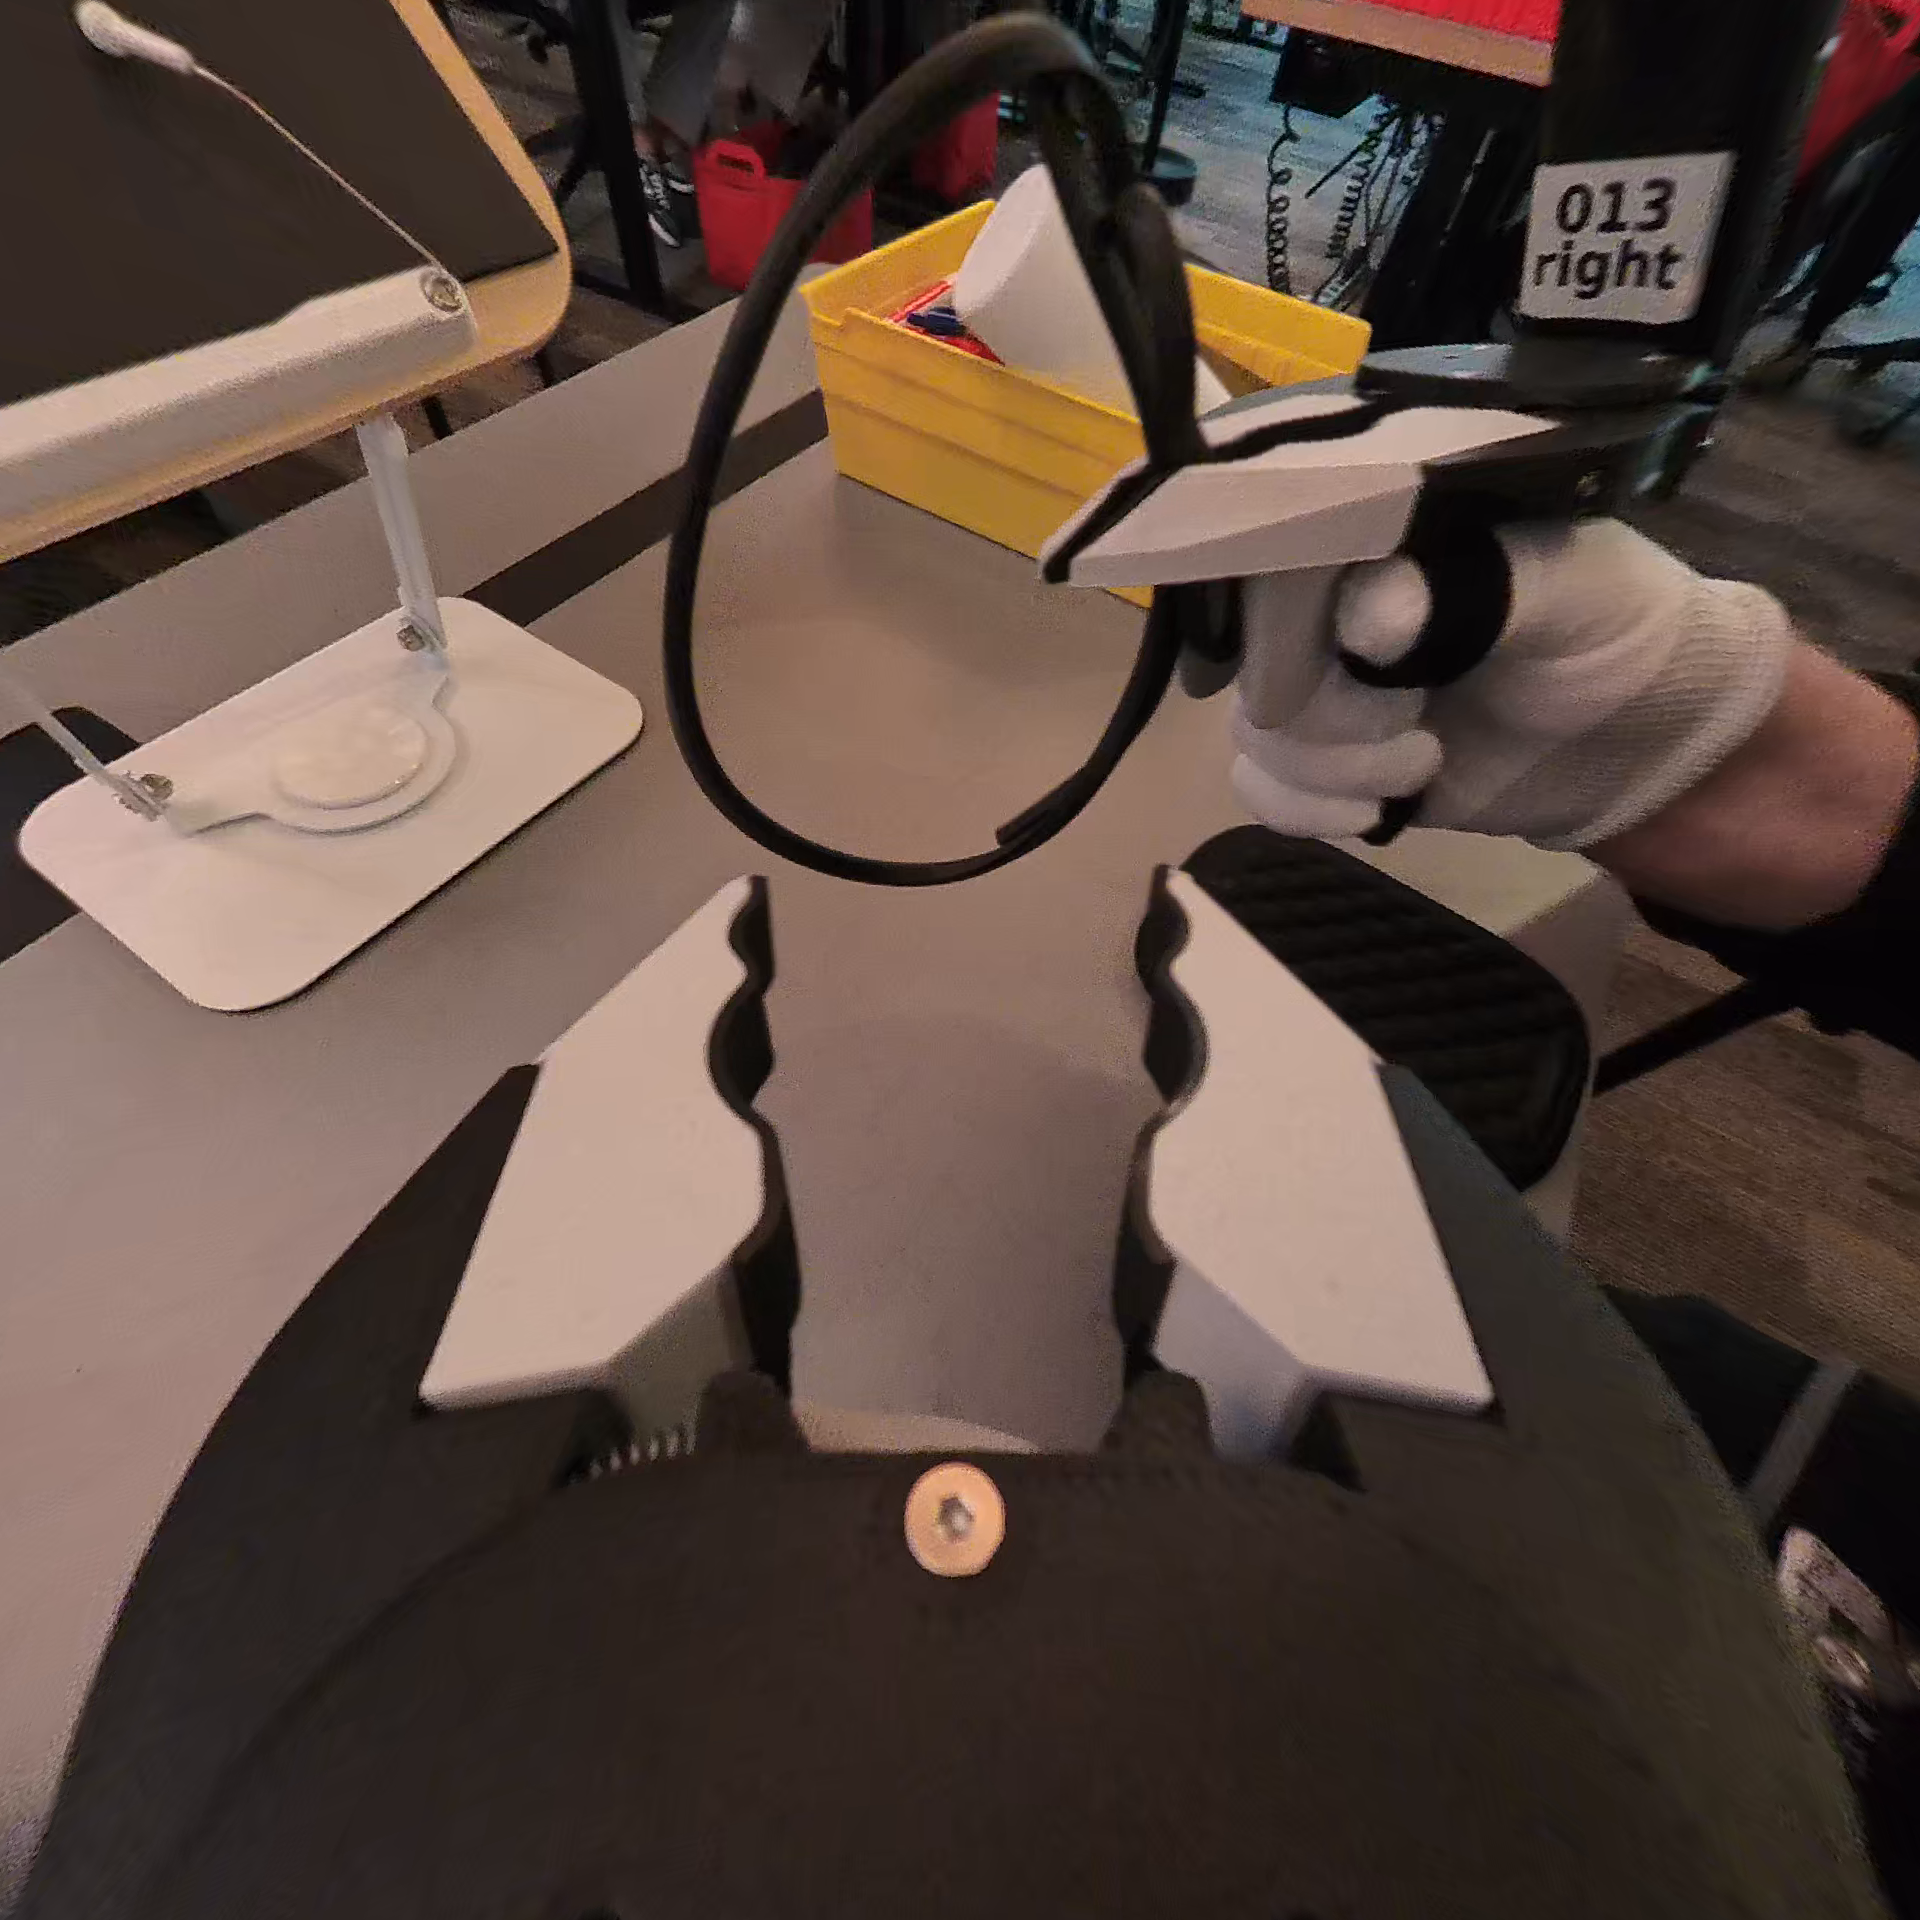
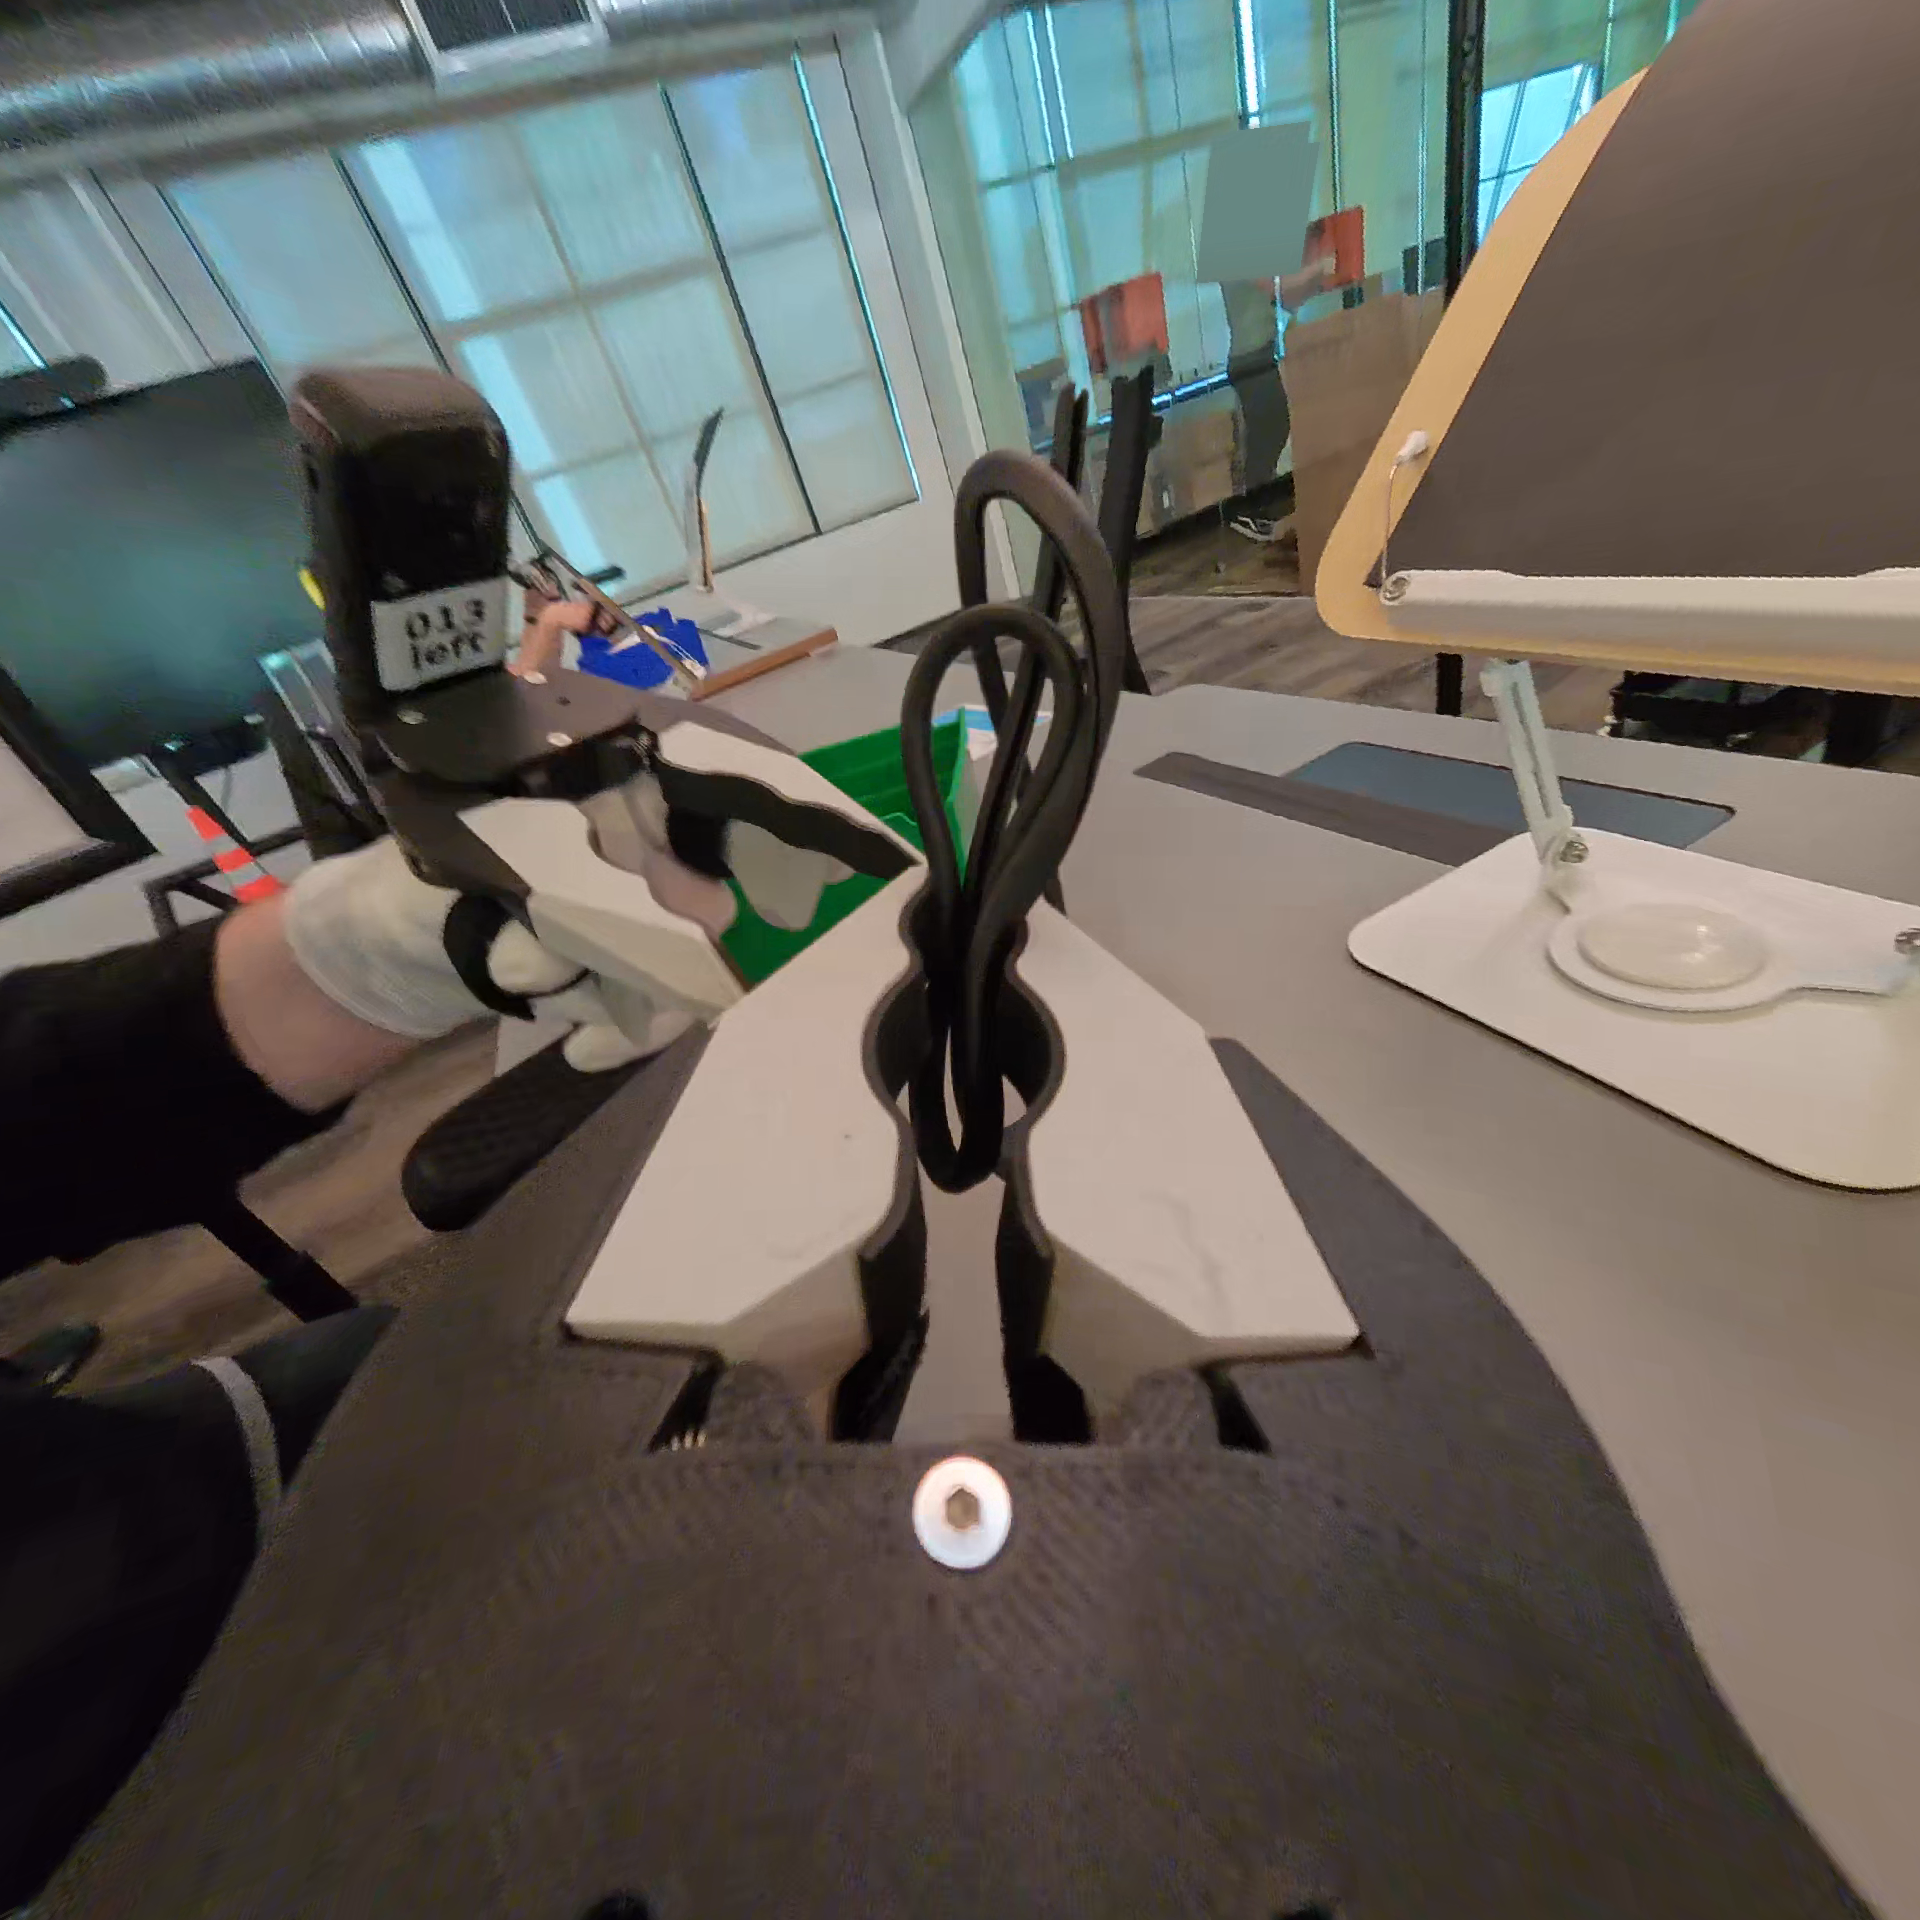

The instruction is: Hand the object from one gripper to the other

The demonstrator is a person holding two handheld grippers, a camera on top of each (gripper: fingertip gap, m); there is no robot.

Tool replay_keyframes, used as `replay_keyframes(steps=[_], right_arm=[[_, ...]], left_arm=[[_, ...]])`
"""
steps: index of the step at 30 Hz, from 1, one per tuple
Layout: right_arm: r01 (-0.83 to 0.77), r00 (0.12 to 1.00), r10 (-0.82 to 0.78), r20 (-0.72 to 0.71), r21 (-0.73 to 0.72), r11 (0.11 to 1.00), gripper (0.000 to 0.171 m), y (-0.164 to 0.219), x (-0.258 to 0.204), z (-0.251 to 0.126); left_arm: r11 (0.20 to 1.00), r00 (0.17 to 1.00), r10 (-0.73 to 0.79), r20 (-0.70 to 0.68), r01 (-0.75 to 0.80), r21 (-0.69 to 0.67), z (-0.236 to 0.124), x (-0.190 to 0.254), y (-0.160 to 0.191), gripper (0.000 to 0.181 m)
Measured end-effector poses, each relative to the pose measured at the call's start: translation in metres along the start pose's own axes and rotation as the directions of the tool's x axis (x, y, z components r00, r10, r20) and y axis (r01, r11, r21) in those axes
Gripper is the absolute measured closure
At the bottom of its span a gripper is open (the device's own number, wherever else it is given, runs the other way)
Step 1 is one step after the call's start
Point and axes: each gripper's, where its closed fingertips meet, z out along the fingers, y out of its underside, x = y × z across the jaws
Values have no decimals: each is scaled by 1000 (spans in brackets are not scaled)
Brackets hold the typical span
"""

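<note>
Right gripper [image 2: 961,997]: fingers pinching looped black cable [image 2: 997,831], held above grey counter [image 1: 914,644].
Left gripper [image 1: 956,997]: fingers spread, empty, cable loop at 12 o'clock.
Yellow bin [image 1: 966,436]: behind the loop.

Yellow bin [image 1: 966,436], white stand [image 1: 343,790]

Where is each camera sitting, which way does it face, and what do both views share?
Left wrist view: on the left gripper, looking along its open fingers over the grey table toward the yellow bin; the gloved right hand shows.
Right wrist view: on the right gripper, facing the windows; the gloved left hand shows.
Shared: the black cable loop pinched by the right gripper, and the white stand.
</note>
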Motion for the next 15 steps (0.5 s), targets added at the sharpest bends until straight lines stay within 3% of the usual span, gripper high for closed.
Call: replay_keyframes(steps=[2,6,12,15], right_arm=[[-16,1000,16,10,15,1000,169,-1,-4,1],[-25,999,24,28,49,999,170,-1,-12,4],[-48,995,42,93,62,997,169,3,-20,7],[-54,993,46,106,73,996,169,3,-21,6]], left_arm=[[1000,1000,-6,31,6,25,7,-6,-4,101],[993,997,-64,-40,68,101,18,-2,-20,88],[998,997,41,-59,-39,40,37,11,-13,64],[997,998,-24,-52,27,69,37,1,-16,64]])
